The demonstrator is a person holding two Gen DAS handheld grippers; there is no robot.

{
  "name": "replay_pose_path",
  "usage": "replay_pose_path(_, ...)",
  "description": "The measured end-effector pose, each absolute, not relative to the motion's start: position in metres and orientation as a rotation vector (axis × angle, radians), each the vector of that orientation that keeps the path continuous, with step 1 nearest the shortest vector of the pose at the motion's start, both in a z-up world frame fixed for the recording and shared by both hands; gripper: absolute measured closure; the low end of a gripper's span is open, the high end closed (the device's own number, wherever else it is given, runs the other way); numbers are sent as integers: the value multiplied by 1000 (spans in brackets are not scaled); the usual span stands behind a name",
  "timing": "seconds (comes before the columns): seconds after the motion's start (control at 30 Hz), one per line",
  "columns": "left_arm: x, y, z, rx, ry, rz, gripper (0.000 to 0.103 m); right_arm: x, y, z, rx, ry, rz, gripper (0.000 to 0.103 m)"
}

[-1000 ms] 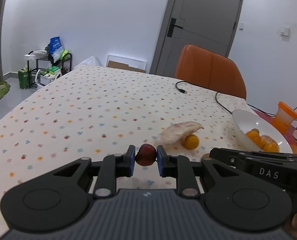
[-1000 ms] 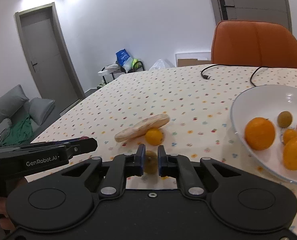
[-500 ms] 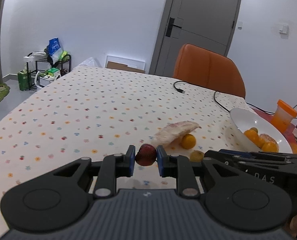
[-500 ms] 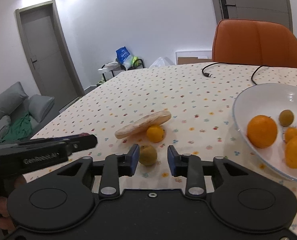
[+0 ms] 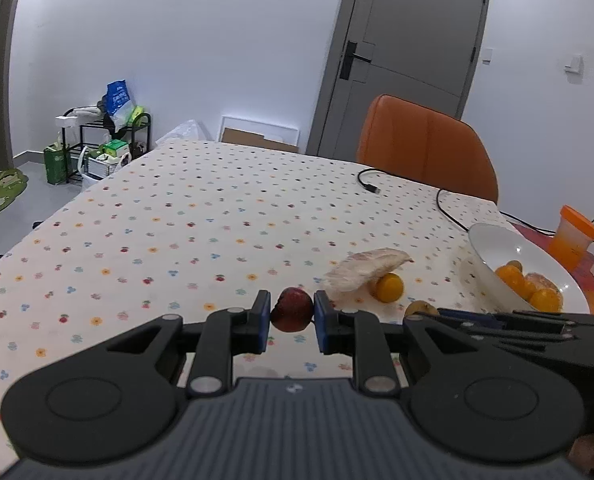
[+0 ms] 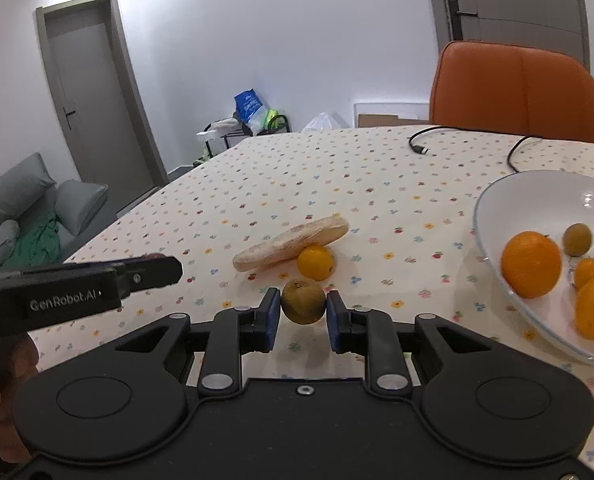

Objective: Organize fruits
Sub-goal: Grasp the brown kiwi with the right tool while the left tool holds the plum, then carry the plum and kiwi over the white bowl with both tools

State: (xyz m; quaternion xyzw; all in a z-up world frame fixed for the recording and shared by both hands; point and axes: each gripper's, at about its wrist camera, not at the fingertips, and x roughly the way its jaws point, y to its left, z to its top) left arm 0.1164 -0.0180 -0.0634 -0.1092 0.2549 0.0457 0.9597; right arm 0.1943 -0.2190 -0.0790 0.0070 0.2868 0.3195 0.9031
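Holding a small dark red fruit (image 5: 292,310), the left gripper (image 5: 290,316) has its blue pads pressed on both sides of it, just above the dotted tablecloth (image 5: 185,216). The right gripper (image 6: 303,313) brackets a brownish-green round fruit (image 6: 303,301) with narrow-set fingers; the left pad looks to touch it, the right pad shows a thin gap, so I cannot tell if the grip is firm. The step in hand looks like securing this fruit for the white bowl (image 6: 537,188) at 3 o'clock in the right view. To do it well: close gently on the widest part and keep the pads level, since a round fruit may roll out forward, then lift clear before swinging right and clear the bowl rim. The fruit is dull, olive-brown, a bit rough, with a small stem dimple on top, probably firm. Just beyond it at 12 o'clock sits a small orange (image 6: 316,262), touching a pale flat bread-like piece (image 6: 291,242) that leans over it; avoid nudging those. The bowl already holds oranges (image 6: 531,264) and one small green fruit (image 6: 577,239). From the left view the bowl sits at 3 o'clock too.
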Motion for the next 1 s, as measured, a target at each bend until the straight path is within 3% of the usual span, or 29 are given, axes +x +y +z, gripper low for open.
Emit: replay_pose_path(1.0, 137, -81, -42, -149, 473, -58, 82, 186, -296, -51, 67, 492, 508, 80)
